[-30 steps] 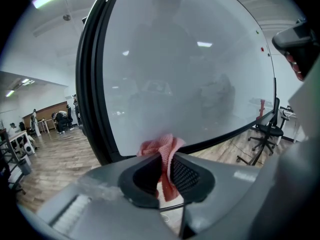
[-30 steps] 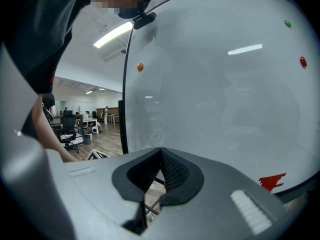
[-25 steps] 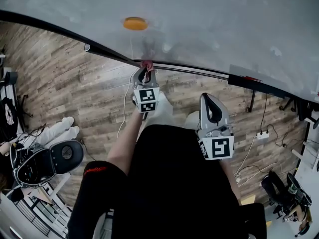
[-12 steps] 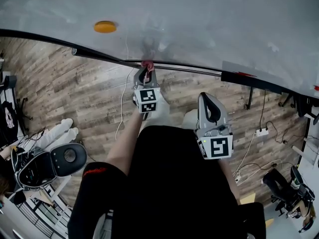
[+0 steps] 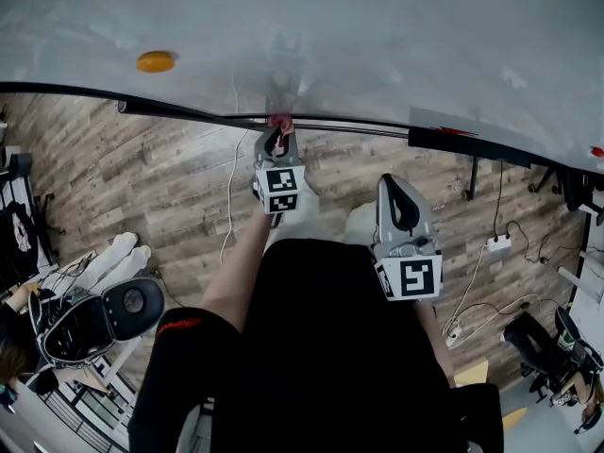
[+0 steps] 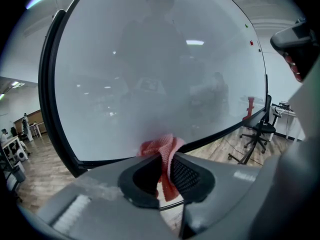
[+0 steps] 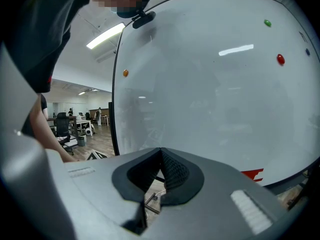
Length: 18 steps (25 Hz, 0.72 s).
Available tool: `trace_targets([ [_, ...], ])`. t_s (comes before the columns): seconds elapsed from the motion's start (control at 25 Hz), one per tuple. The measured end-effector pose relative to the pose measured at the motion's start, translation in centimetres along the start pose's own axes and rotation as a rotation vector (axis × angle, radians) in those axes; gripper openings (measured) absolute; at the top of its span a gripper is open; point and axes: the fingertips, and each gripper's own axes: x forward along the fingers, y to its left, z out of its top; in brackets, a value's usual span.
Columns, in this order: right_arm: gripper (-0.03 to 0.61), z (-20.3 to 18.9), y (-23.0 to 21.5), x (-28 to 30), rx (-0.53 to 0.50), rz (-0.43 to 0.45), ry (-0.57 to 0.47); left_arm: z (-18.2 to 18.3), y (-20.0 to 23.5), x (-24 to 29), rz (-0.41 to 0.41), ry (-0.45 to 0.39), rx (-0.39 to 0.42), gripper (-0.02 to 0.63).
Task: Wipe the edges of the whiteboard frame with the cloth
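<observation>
— Where is our cloth [image 6: 157, 146]?
— In our left gripper [image 5: 278, 128]. Its 2 jaws are clenched on it. A pink fold runs down between the pads, and a small bunch sticks out past the tips.

— And how does it lie to the frame [image 6: 219, 134]?
— The bunch sits right on the black bottom edge of the board [image 5: 396, 36]. In the head view we see the pink bit at the very tip of the gripper, on the frame line, with the board above it and the wood floor [image 5: 142, 173] below. We cannot tell how hard it presses.

— Which stretch of the edge do we touch?
— A stretch of the bottom rail, to the right of the lower left corner that shows in the left gripper view. In the head view the cloth is right of the orange magnet [image 5: 156, 61]. That magnet sits on the board above the rail, well apart from the cloth.

— What about our right gripper [image 7: 160, 153]?
— Clenched on nothing. Its 2 jaws meet at the tips, and only floor shows through the gap behind them. We hold it lower and back, close to our body, well apart from the frame and from the cloth. It points at the board.

— Anything else on the board?
— From the right gripper view, 1 red magnet [image 7: 280, 59] and 1 green magnet [image 7: 267, 22], both high on the right side.
</observation>
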Motion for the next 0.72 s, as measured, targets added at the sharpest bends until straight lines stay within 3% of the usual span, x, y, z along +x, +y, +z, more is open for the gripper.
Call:
trace_targets([
  [0.72,0.002,-0.5,-2.9,-1.7,0.024,-0.047,-0.004,0.2,-4.9,0.9,-0.066,0.020,0.033,0.043],
])
